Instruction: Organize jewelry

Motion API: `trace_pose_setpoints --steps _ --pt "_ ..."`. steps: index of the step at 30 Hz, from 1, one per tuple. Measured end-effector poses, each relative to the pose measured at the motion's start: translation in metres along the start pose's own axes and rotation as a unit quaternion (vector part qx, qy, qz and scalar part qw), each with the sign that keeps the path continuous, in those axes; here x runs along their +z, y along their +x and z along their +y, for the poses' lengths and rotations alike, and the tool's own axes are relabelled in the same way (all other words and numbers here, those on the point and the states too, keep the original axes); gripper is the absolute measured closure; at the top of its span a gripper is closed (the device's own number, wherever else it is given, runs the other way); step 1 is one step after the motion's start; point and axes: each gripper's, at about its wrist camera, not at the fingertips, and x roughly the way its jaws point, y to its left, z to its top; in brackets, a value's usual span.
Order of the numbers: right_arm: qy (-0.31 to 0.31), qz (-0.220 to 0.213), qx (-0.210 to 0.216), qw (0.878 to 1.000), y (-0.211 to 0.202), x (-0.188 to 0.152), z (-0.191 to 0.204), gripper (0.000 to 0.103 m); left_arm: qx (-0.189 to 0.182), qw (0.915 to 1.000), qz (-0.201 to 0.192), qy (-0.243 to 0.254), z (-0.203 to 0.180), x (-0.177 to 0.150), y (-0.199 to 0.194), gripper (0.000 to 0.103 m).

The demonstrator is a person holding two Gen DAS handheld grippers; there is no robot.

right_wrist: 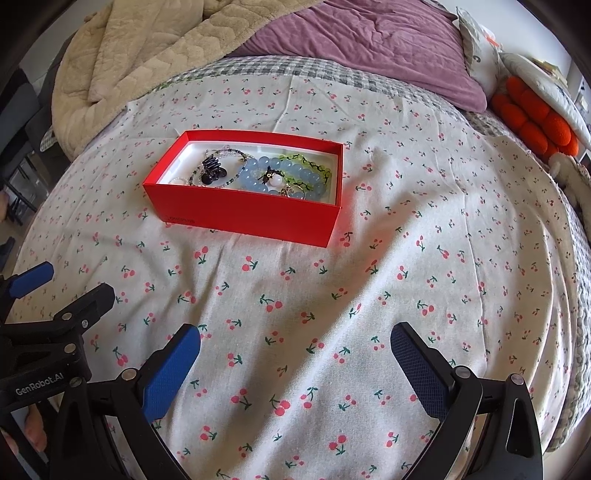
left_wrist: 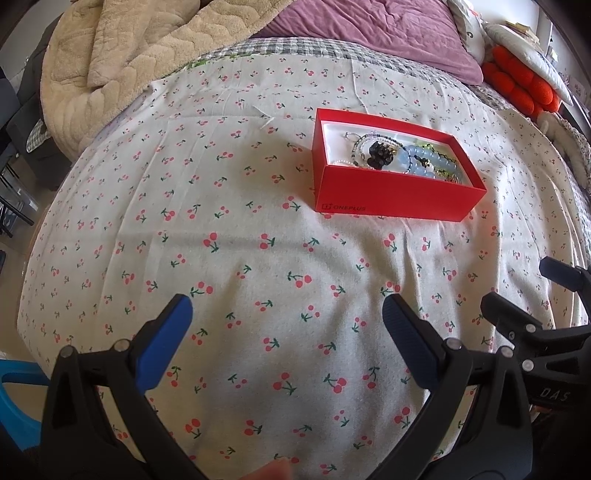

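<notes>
A red open box (left_wrist: 391,195) (right_wrist: 243,214) sits on the cherry-print bedspread (left_wrist: 258,258) (right_wrist: 406,277). Inside lie a pale blue bead bracelet (left_wrist: 415,155) (right_wrist: 258,166), a green bead strand (right_wrist: 295,162), a black hair claw (left_wrist: 378,152) (right_wrist: 211,170) and thin beaded chains. My left gripper (left_wrist: 288,314) is open and empty, low over the bedspread, well short of the box. My right gripper (right_wrist: 295,339) is open and empty, also short of the box and to its right. Each gripper shows at the edge of the other's view (left_wrist: 554,295) (right_wrist: 55,295).
A beige fleece blanket (left_wrist: 129,55) (right_wrist: 147,48) and a purple quilt (left_wrist: 369,33) (right_wrist: 369,40) lie bunched at the far side of the bed. An orange and white plush toy (left_wrist: 517,81) (right_wrist: 532,122) sits at the far right. A blue plastic stool (left_wrist: 18,406) is at the lower left.
</notes>
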Motion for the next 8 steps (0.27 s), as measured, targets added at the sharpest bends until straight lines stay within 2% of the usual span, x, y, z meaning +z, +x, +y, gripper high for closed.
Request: trace_pose_setpoints --steps 8 --pt "0.005 0.003 0.000 1.000 0.0061 -0.0021 -0.0045 0.000 0.013 0.9999 0.004 0.001 0.0017 -0.0021 0.0076 0.001"
